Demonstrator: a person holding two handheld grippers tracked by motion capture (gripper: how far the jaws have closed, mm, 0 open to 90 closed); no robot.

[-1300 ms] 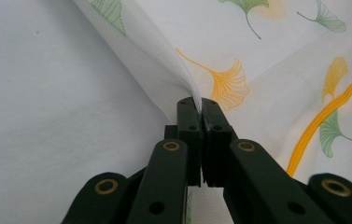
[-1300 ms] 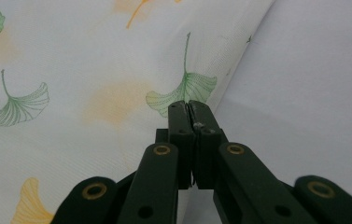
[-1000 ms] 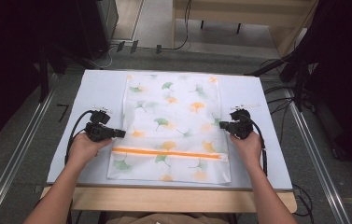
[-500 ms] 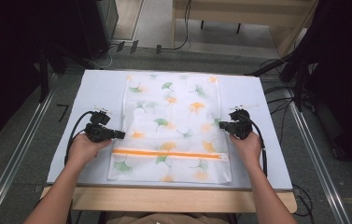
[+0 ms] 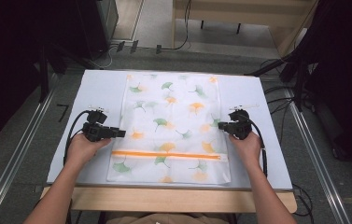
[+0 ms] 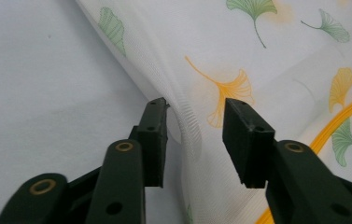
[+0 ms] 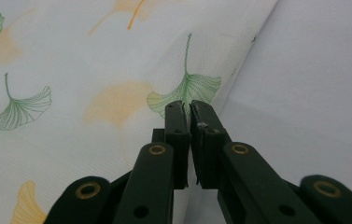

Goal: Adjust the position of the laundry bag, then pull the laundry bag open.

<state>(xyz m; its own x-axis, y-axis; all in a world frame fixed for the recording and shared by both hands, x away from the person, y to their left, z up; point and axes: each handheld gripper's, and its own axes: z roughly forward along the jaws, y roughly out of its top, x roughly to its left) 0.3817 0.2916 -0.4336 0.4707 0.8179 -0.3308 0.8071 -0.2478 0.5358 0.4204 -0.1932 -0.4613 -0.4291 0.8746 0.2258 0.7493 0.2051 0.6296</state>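
Pale blue-grey rectangular table top (image 5: 267,93), centre of the high view, bearing a white mesh fabric bag printed with green and orange ginkgo leaves (image 5: 171,121). The bag lies flat along the table's middle, its orange zipper stripe (image 5: 164,155) running across the lower part. Left gripper (image 5: 120,133), black, at centre left of the high view, at the bag's left edge; its jaws have just been opening and stand apart, a raised fold of that edge (image 6: 183,126) between them, lying against the left jaw and clear of the right. Right gripper (image 5: 221,125), at centre right, jaws closed together on the bag's right edge (image 7: 187,108), pinching the mesh near a green leaf (image 7: 187,88).
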